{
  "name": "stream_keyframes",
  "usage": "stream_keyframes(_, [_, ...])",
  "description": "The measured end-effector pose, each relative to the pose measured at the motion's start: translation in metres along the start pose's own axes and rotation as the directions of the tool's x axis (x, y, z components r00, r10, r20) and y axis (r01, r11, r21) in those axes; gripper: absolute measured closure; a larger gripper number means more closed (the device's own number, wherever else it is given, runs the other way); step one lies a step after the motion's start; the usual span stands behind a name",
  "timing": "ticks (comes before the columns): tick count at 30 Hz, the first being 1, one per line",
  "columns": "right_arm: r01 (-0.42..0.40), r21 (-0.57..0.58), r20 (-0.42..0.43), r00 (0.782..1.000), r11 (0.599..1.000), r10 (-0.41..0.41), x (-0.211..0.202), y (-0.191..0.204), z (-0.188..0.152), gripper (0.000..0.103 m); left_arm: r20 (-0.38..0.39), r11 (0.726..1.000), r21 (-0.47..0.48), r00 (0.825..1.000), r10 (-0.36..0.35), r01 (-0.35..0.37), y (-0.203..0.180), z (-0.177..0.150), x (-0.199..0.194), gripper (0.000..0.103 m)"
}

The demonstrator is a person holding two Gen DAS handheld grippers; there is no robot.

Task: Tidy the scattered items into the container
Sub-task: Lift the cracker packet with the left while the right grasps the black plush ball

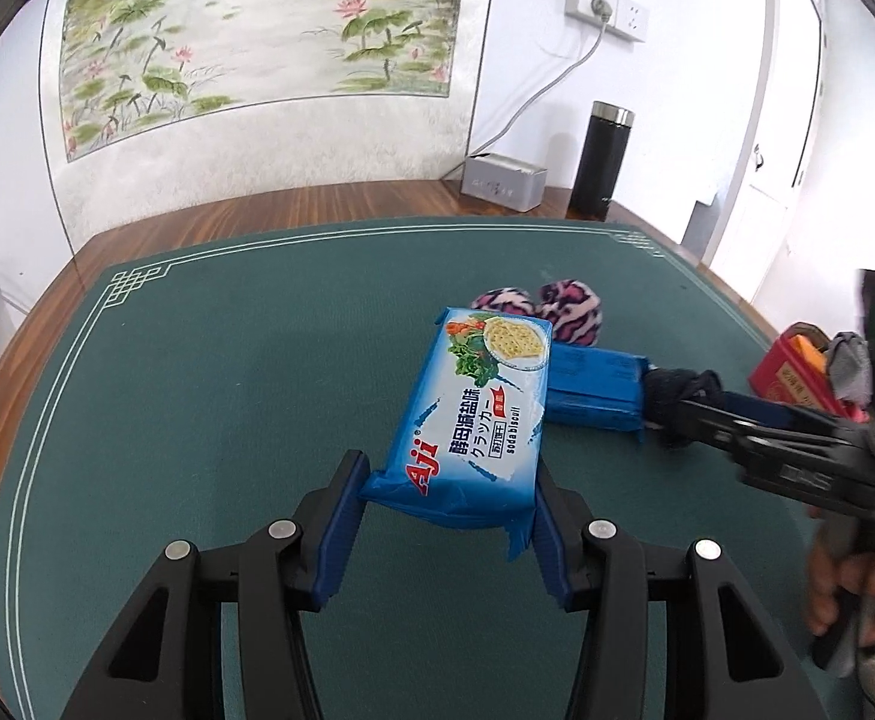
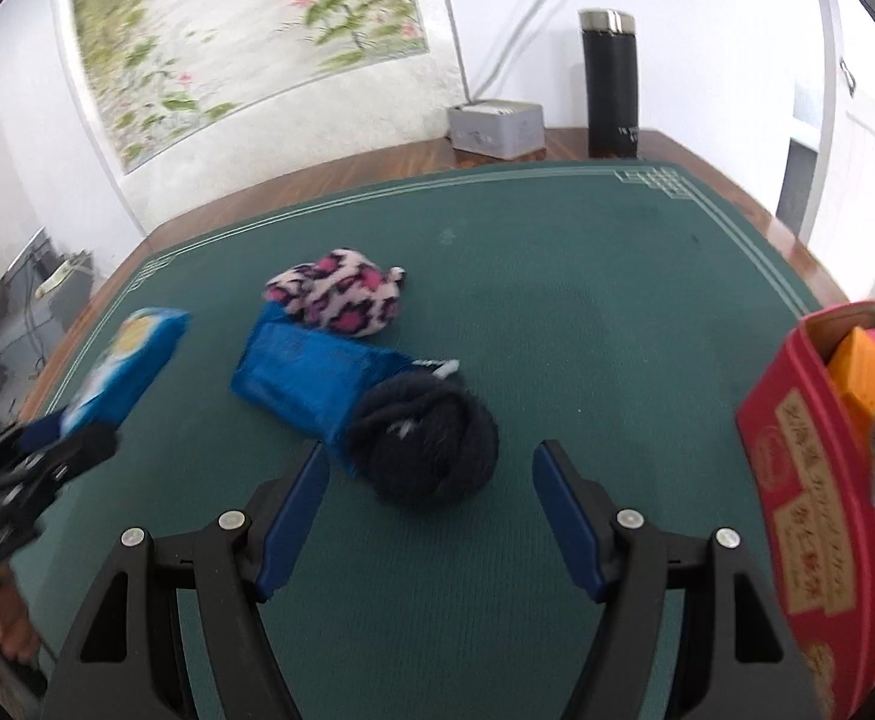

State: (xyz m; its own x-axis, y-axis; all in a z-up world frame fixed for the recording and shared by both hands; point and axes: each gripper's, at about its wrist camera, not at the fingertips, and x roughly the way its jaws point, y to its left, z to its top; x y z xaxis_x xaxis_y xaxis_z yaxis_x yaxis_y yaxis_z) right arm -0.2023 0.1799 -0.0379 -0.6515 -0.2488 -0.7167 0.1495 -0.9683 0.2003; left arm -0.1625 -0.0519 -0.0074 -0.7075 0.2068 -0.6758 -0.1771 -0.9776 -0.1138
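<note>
- Scattered items are only partly tidied: the red container at the right edge of the green desk already holds an orange block, something pink and a grey cloth.
- Outside it there are a pink leopard-print sock bundle, a second blue packet lying flat, and a dark rolled sock touching that packet's end.
- By my reading, three things on the desk plus one in the grip are left to put away.
- Left hand-held gripper pinches the near end of the blue soda biscuit packet; both blue pads press its sides and the packet looks lifted off the desk, well apart from the container.
- Right hand-held gripper stands spread and empty, fingers either side of the dark sock's near edge without pressing it.
</note>
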Motion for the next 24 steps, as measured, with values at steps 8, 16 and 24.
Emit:
stream_keyframes(8, [-0.033, -0.004, 0.011, 0.999, 0.999, 0.033, -0.005, 0.000, -0.006, 0.052, -0.016, 0.999, 0.001, 0.999, -0.037, 0.037, -0.009, -0.003, 0.006, 0.051])
stream_keyframes(16, [-0.034, 0.007, 0.103, 0.994, 0.999, 0.034, -0.056, -0.011, -0.010, 0.052, -0.001, 0.998, 0.025, 0.998, -0.064, 0.064, -0.033, -0.003, -0.001, 0.051])
stream_keyframes(24, [0.029, 0.040, 0.223, 0.974, 0.999, -0.038, -0.134, -0.051, -0.032, 0.052, 0.003, 0.985, 0.091, 0.989, -0.149, 0.148, -0.084, -0.013, -0.016, 0.051])
